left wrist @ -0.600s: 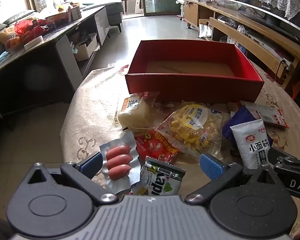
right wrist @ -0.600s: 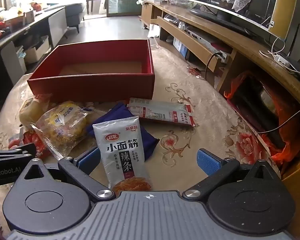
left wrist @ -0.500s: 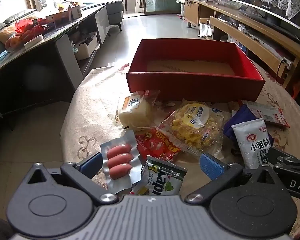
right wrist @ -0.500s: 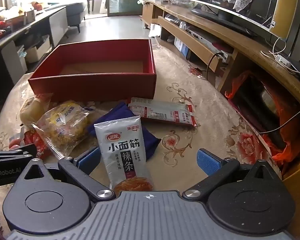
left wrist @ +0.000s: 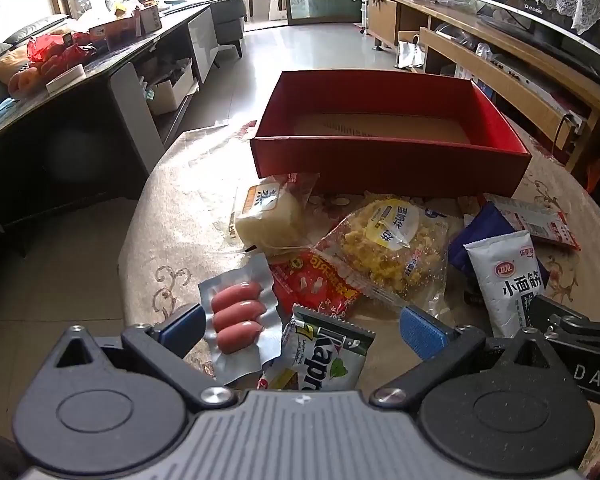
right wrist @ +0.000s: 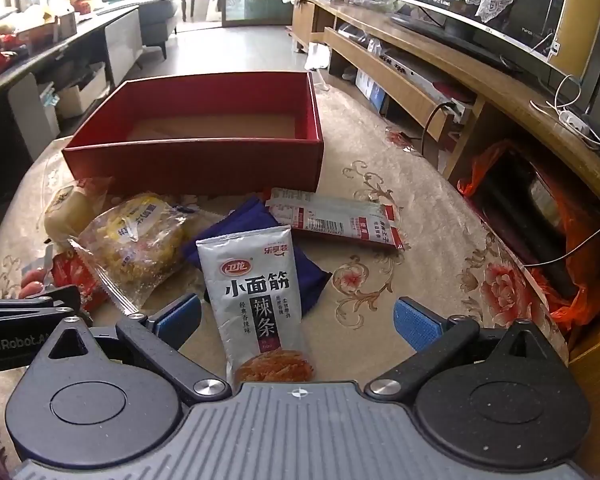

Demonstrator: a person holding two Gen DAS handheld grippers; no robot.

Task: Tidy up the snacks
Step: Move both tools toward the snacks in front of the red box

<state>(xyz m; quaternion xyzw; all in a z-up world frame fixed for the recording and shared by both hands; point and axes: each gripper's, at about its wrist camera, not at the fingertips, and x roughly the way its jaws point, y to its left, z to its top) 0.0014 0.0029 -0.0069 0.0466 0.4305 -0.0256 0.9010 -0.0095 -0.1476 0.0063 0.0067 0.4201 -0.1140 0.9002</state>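
Snacks lie loose at six o'clock of the empty red box. Both jaws gape; right gripper should descend squarely over the white strip packet before pinching.

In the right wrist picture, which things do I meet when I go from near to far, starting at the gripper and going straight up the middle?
right gripper → white spicy-strip packet → dark blue pouch → red box

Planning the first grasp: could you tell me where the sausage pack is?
In the left wrist view, the sausage pack lies low left, beside the red packet.
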